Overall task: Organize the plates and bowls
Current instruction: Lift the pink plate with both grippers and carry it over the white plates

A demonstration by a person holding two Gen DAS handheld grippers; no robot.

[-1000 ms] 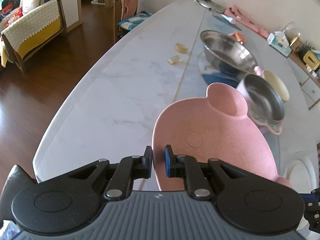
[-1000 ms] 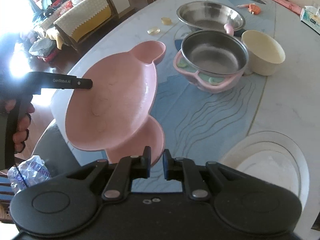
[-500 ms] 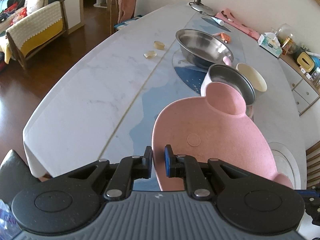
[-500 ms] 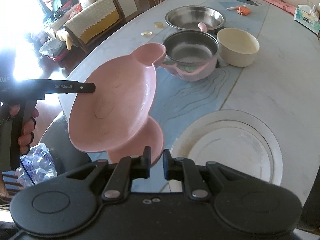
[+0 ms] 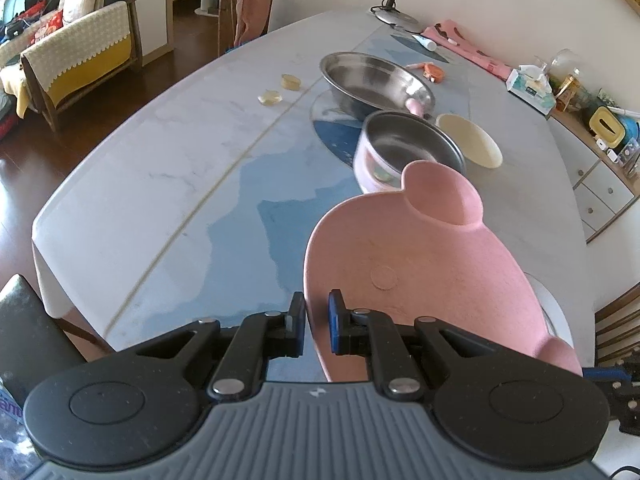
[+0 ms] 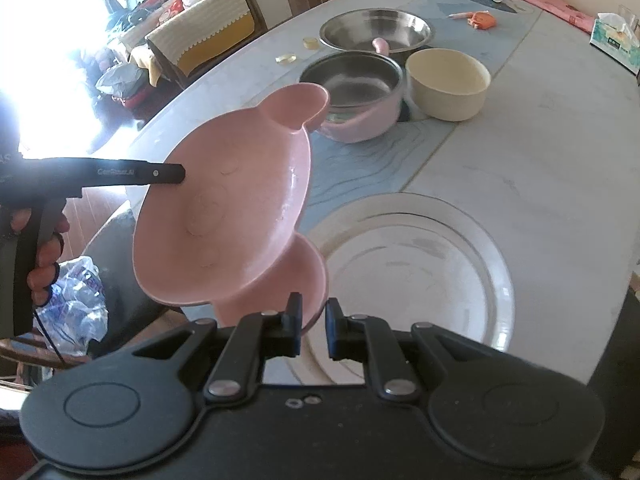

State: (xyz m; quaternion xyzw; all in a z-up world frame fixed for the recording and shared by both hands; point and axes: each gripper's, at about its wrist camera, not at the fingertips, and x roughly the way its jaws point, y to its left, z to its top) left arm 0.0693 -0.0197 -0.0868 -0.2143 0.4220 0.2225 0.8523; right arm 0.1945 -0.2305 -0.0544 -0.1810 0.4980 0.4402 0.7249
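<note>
Both grippers hold a pink animal-shaped plate (image 5: 424,276) with two ear lobes, tilted in the air above the table's near end. My left gripper (image 5: 316,326) is shut on its left rim. My right gripper (image 6: 313,326) is shut on the lower ear lobe of the pink plate (image 6: 228,216). A large white plate (image 6: 420,276) lies on the table just right of it. Farther back stand a steel bowl in a pink holder (image 6: 352,92), a cream bowl (image 6: 448,82) and a wide steel basin (image 6: 376,34).
The marble table (image 5: 160,152) with a blue runner carries two small amber dishes (image 5: 280,90), a tissue box (image 5: 530,88), a desk lamp (image 5: 396,12) and a pink cloth at the far end. Chairs and a sofa stand left of the table.
Both grippers have carried the pink plate back toward the table's near end and tilted it more upright. The white plate has come fully into the right wrist view.
</note>
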